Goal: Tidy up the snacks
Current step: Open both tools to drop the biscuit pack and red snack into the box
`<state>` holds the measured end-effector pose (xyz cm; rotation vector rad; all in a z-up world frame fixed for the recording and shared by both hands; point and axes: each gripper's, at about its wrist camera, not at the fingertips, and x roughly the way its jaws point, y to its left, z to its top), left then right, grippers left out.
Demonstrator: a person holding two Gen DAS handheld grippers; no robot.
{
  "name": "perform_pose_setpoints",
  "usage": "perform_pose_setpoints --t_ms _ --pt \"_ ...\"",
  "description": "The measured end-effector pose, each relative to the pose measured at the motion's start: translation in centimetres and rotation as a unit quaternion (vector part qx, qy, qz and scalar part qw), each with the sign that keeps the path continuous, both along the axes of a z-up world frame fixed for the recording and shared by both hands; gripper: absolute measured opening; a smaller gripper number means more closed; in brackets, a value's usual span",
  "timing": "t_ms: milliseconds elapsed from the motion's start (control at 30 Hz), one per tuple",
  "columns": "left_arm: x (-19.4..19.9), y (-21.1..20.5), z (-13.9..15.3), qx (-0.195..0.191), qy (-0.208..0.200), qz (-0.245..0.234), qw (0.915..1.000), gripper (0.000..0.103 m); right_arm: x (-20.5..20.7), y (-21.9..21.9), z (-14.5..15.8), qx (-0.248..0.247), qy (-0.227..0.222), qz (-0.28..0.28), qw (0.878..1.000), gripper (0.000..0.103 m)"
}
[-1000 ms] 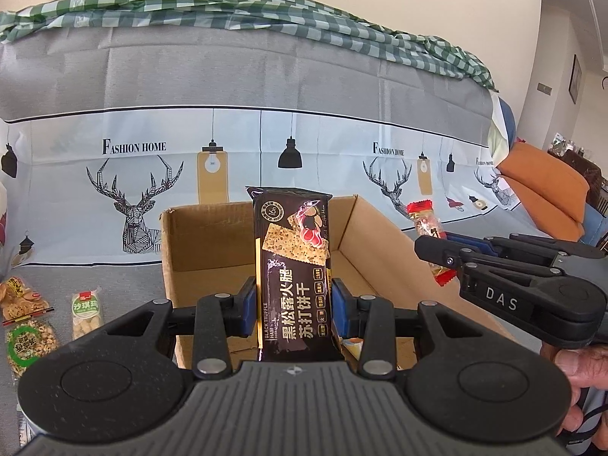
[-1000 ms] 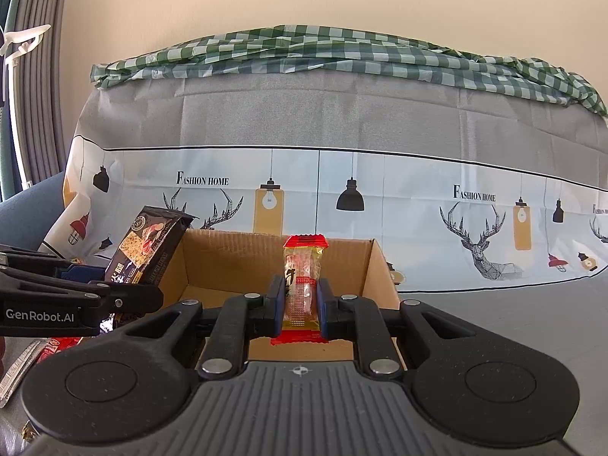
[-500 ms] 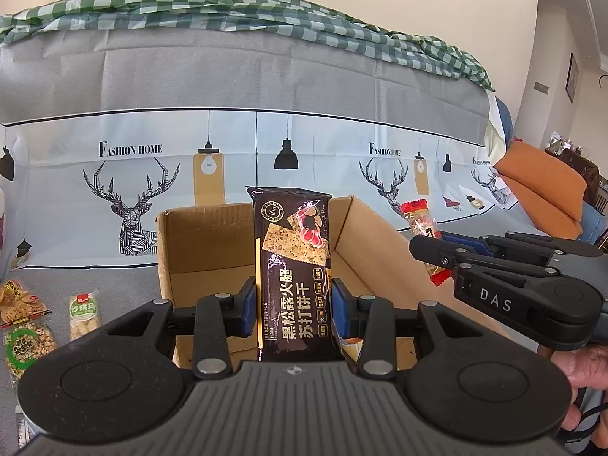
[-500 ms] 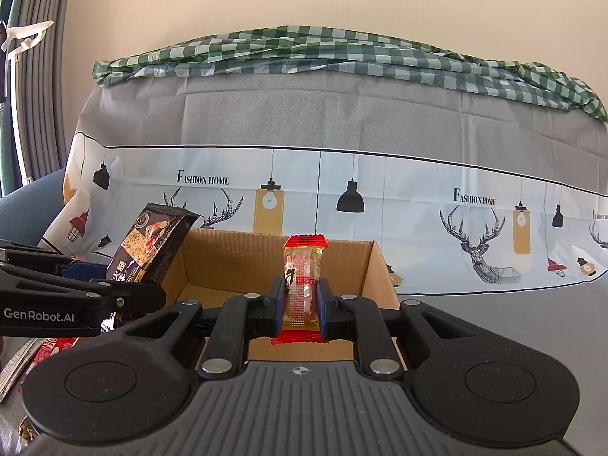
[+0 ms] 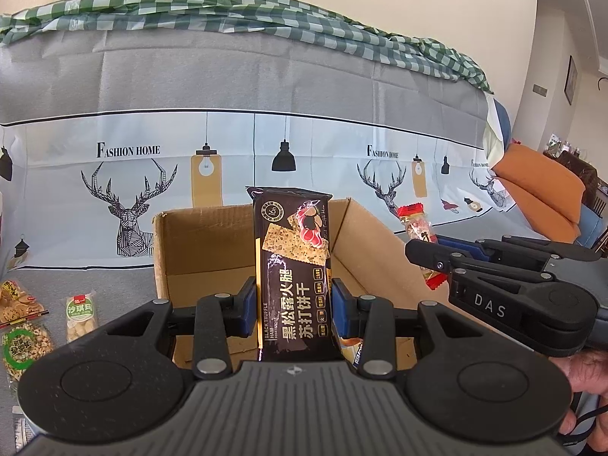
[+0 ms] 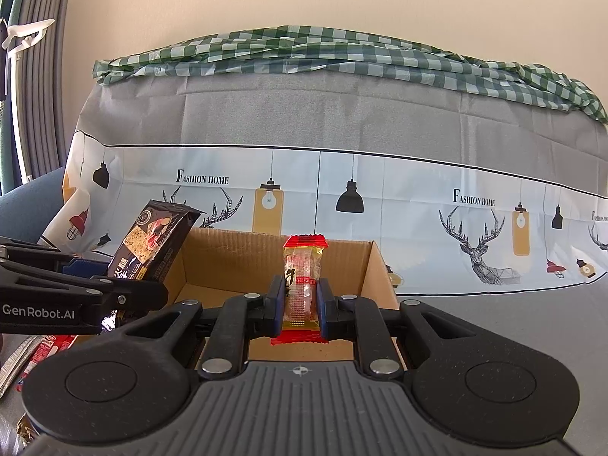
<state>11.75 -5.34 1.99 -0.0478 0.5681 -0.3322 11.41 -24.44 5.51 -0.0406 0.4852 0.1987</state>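
Note:
My left gripper [image 5: 292, 306] is shut on a dark cracker packet [image 5: 293, 266], held upright in front of an open cardboard box [image 5: 197, 250]. The packet also shows at the left of the right wrist view [image 6: 152, 247]. My right gripper [image 6: 301, 300] is shut on a small clear snack packet with red ends [image 6: 302, 288], held upright over the near side of the box [image 6: 235, 262]. The right gripper with its snack [image 5: 416, 228] shows at the right of the left wrist view, by the box's right wall.
Several snack packets [image 5: 79, 311] lie on the grey cloth left of the box. Red wrappers [image 6: 41, 349] lie at the lower left in the right wrist view. A deer-print cloth [image 5: 129, 197] hangs behind. An orange cushion [image 5: 539, 193] is at the far right.
Both grippers have drifted slightly toward each other over the box, each still holding its packet. The box sits a little lower and nearer in both views.

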Motion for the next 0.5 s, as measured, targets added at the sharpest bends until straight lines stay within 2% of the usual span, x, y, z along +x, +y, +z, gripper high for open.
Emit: perform_pose_setpoints --t_ms 500 --pt "-0.06 -0.10 0.08 -0.001 -0.002 -0.001 1.0000 0.042 0.12 -0.02 0.01 -0.001 0.001 0.002 1.000 0.018"
